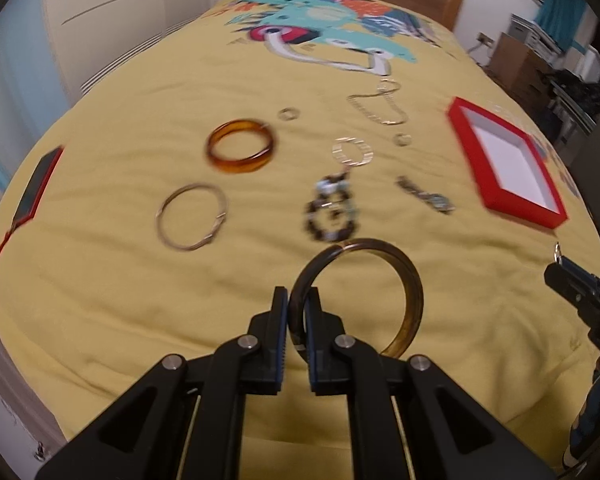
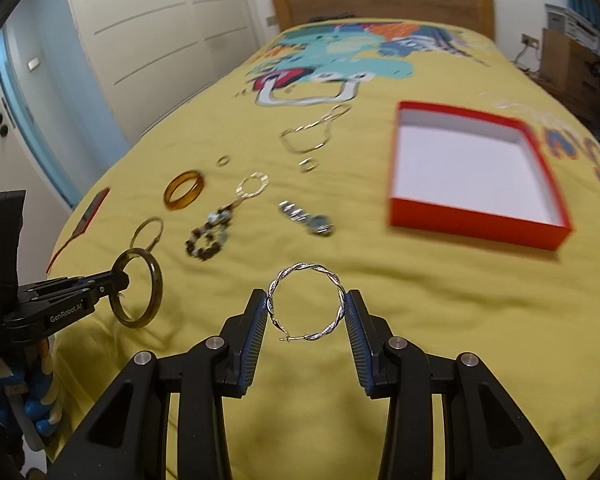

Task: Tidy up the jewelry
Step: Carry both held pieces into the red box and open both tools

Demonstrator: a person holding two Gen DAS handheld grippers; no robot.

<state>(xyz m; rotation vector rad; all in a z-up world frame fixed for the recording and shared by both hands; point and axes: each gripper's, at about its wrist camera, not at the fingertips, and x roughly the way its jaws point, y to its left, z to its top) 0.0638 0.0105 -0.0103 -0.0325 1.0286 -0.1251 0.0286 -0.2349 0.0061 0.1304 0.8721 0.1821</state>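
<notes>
the open red box [image 2: 476, 216] sits far right on the yellow bedspread [image 2: 420, 300], so carry both pieces there and keep them level. your left gripper [image 1: 296, 300] is clamped on the dark brown bangle [image 1: 412, 292]; your right gripper [image 2: 306, 304] pinches the twisted silver hoop earring [image 2: 300, 270] across its width, so ease off gently. only readable writing: "genrobot.ai" on the left gripper.
</notes>
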